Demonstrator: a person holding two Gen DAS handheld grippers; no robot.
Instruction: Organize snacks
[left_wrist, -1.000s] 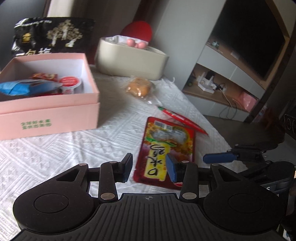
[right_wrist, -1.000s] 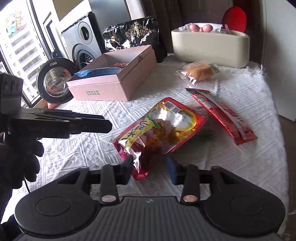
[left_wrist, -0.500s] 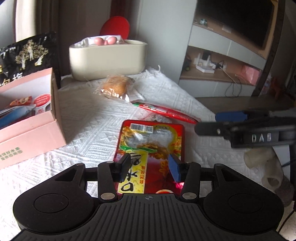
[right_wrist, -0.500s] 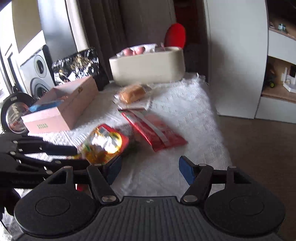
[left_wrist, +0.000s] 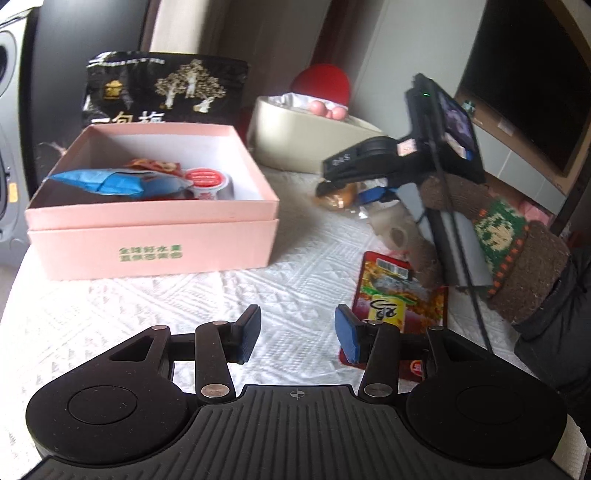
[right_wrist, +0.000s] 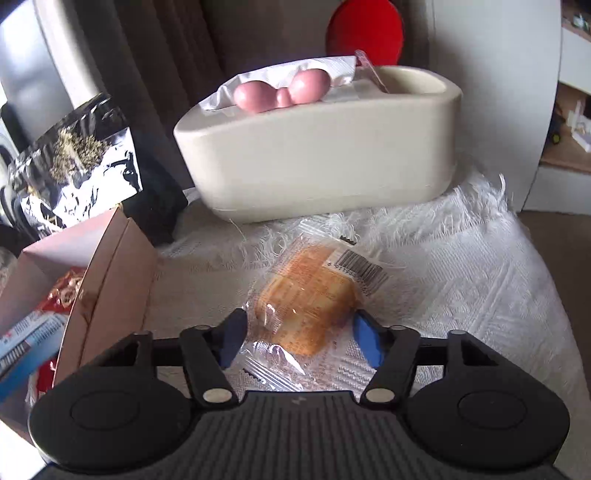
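A bun in clear wrap (right_wrist: 306, 299) lies on the white cloth in front of a cream container (right_wrist: 314, 155). My right gripper (right_wrist: 299, 339) straddles the bun, and its jaws are closing, the blue pads close on either side of it. In the left wrist view that gripper (left_wrist: 345, 192) hovers over the bun (left_wrist: 338, 197). The left gripper (left_wrist: 297, 332) is open over bare cloth with nothing between its fingers. A red snack pack (left_wrist: 399, 295) lies just right of it. The open pink box (left_wrist: 147, 236) holds a blue packet, a red packet and a small cup.
A black foil bag (left_wrist: 166, 92) stands behind the pink box (right_wrist: 110, 280). The cream container (left_wrist: 314, 147) holds pink round things. A person's knitted sleeve (left_wrist: 517, 251) reaches in from the right. The cloth's fringed edge (right_wrist: 491, 199) and the table's right side drop to the floor.
The right gripper has travelled from the red packs to the bun at the back, and its jaws have narrowed around it. The left view has swung back towards the pink box.
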